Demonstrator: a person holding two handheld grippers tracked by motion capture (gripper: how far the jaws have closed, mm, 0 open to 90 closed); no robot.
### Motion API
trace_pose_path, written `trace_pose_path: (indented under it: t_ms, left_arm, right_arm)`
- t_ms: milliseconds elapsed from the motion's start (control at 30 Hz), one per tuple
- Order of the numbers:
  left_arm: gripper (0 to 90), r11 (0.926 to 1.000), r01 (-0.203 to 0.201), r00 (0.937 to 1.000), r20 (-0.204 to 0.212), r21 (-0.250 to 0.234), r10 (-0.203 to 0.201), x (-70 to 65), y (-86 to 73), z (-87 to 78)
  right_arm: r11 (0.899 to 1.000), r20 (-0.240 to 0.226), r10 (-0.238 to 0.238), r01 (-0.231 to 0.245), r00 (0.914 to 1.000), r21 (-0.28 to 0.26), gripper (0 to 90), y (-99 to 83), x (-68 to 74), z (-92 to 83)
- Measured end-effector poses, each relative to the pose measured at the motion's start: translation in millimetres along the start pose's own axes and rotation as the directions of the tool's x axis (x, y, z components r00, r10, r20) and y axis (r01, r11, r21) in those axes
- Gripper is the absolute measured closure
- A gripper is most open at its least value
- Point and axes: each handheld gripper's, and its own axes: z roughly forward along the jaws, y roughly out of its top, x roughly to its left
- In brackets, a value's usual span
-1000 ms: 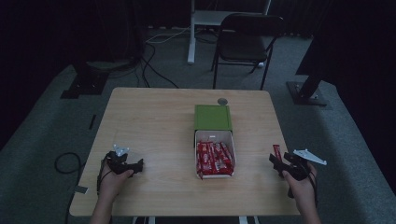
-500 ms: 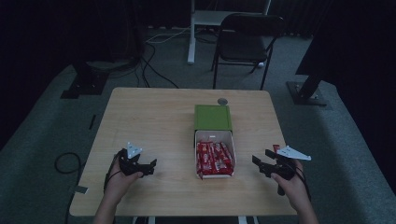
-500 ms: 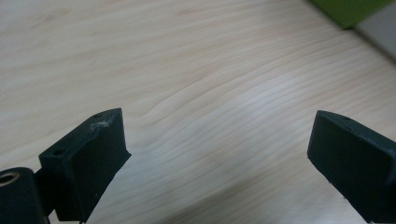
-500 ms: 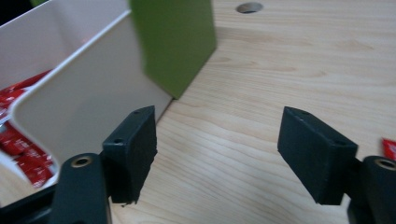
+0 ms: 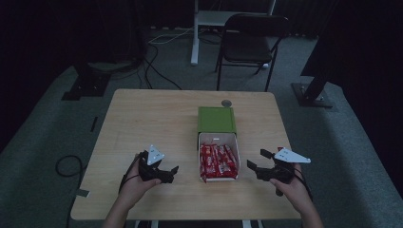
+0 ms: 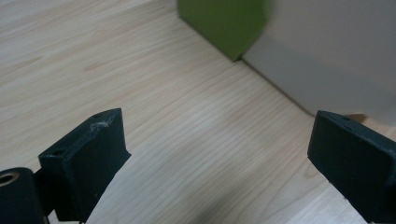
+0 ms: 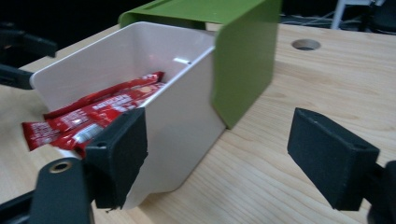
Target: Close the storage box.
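On the table (image 5: 142, 114), the left gripper (image 5: 167, 174) sits at nine o'clock of the white tray (image 5: 217, 138), jaws released and empty. The tray, holding red bars (image 5: 217, 161), juts from its green sleeve (image 5: 216, 119). At three o'clock, the right gripper (image 5: 254, 167) has just widened its jaws, nothing between them.

Dim high view, bright, soft close-ups

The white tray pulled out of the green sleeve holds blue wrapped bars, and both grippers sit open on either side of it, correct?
Not quite: the wrapped bars in the white tray are red, as the right gripper view shows. The rest stands: green sleeve, left gripper and right gripper open either side.
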Motion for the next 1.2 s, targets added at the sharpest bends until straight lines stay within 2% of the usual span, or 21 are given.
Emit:
trace_pose_path:
  t_ms: [167, 300, 500, 667, 767, 833, 1033, 1100, 1200]
  left_arm:
    - [4.2, 0.9993, -0.035, 0.9983, 0.047, -0.013, 0.036, -11.8, 8.6, 3.5]
    - [3.7, 0.9980, -0.051, 0.9953, 0.080, -0.037, 0.054, -21.2, 15.8, 5.1]
    - [3.1, 0.9948, -0.078, 0.9856, 0.145, -0.066, 0.087, -33.9, 24.5, 9.8]
    - [3.1, 0.9915, -0.102, 0.9793, 0.167, -0.081, 0.115, -41.4, 29.3, 14.7]
    - [3.1, 0.9900, -0.117, 0.9770, 0.170, -0.079, 0.129, -44.1, 31.7, 17.9]
    - [3.1, 0.9895, -0.126, 0.9787, 0.154, -0.070, 0.136, -44.3, 32.5, 20.9]
    - [3.1, 0.9911, -0.117, 0.9827, 0.137, -0.062, 0.125, -41.3, 34.0, 26.4]
    - [2.9, 0.9925, -0.107, 0.9823, 0.148, -0.058, 0.115, -39.2, 33.7, 27.7]
    - [2.9, 0.9919, -0.113, 0.9820, 0.145, -0.058, 0.121, -38.7, 34.3, 29.0]
  right_arm:
    - [0.999, -0.038, -0.034, 0.034, 0.9987, 0.007, 18.2, 0.3, 5.0, 2.9]
    - [0.999, -0.081, -0.042, 0.042, 0.9958, 0.003, 18.5, 0.7, 9.4, 4.9]
    - [0.998, -0.113, -0.063, 0.066, 0.9916, 0.020, 18.5, 1.0, 14.5, 10.4]
    - [0.997, -0.118, -0.062, 0.066, 0.9910, 0.029, 18.5, -0.8, 15.6, 15.5]
    - [0.997, -0.117, -0.059, 0.063, 0.9914, 0.033, 18.5, -1.9, 14.4, 17.5]
    - [0.997, -0.109, -0.062, 0.066, 0.9921, 0.035, 19.8, -2.5, 13.4, 18.3]
    - [0.998, -0.098, -0.051, 0.054, 0.9939, 0.036, 18.7, -4.5, 9.4, 20.0]
    - [0.998, -0.101, -0.046, 0.050, 0.9938, 0.036, 18.2, -4.9, 8.6, 20.6]
    - [0.998, -0.105, -0.039, 0.043, 0.9937, 0.038, 16.4, -5.0, 7.6, 21.9]
